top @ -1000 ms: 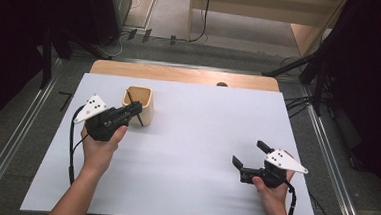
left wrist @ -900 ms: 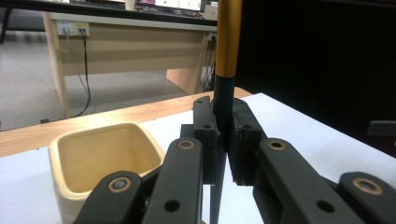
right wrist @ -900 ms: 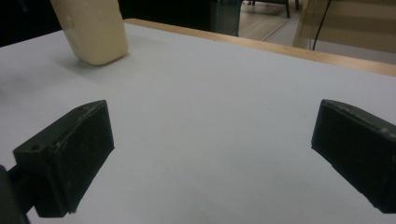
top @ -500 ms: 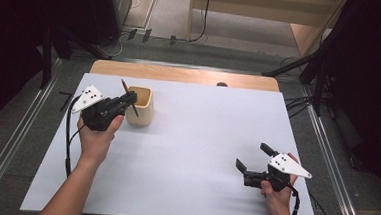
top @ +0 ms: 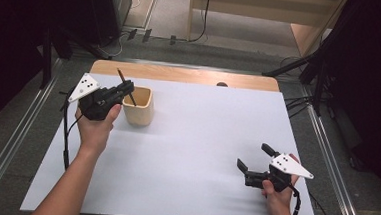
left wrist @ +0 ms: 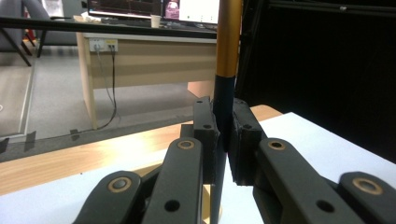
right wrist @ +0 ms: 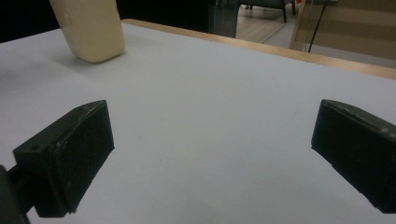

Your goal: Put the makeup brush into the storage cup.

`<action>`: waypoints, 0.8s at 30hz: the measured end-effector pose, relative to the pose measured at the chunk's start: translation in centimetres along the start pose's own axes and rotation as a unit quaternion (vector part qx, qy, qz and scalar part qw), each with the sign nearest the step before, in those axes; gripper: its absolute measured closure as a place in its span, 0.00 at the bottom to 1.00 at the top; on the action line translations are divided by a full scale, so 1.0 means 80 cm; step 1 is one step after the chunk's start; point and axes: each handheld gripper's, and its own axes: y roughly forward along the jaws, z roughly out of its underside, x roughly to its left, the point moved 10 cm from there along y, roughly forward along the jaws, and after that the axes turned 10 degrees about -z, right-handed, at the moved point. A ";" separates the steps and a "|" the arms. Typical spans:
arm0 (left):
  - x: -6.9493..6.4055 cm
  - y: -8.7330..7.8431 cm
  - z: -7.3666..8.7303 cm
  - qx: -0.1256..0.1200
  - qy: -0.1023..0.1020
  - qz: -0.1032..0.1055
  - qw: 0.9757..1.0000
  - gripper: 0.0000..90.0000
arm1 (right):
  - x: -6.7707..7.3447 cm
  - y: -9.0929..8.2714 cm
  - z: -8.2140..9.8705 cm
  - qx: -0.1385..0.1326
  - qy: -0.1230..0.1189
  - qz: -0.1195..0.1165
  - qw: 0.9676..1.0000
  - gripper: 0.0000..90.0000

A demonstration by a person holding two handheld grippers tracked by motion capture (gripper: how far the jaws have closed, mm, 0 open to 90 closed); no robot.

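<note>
A cream square cup (top: pixel 139 106) stands on the white table top (top: pixel 196 138) at the back left; in the right gripper view the cup (right wrist: pixel 91 29) sits far off at the upper left. My left gripper (top: pixel 127 89) is beside the cup's left rim and is shut on a thin dark pencil (top: pixel 126 87) that slants over the cup. In the left gripper view the pencil (left wrist: pixel 228 56), gold above and dark below, stands clamped between the pads. My right gripper (top: pixel 255 158) rests low at the front right, open, nothing between its pads (right wrist: pixel 70 154).
A wooden strip (top: pixel 180 75) runs along the table's far edge, with a small dark knob (top: pixel 222 84) on it. Metal rails (top: pixel 330 161) flank the table on both sides. Cables trail on the floor behind. A wooden desk (left wrist: pixel 140 56) stands beyond the table.
My left gripper has moved left and up from over the cup, lifting the pencil so it now slants above the rim. The right gripper has drifted slightly toward the front.
</note>
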 end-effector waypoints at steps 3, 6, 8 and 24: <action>0.001 0.003 -0.002 0.000 0.002 -0.003 1.000 0.94 | -0.001 -0.001 0.001 0.000 0.003 0.001 1.000 0.00; 0.002 0.006 -0.003 0.000 0.004 -0.006 1.000 0.94 | -0.004 -0.001 0.001 -0.001 0.003 0.002 1.000 0.00; 0.002 0.008 -0.003 0.002 0.003 -0.006 1.000 0.94 | -0.004 -0.002 0.001 -0.002 0.006 0.004 1.000 0.00; 0.006 0.029 0.007 0.016 0.004 -0.019 1.000 0.94 | -0.007 -0.002 0.003 -0.003 0.009 0.015 1.000 0.00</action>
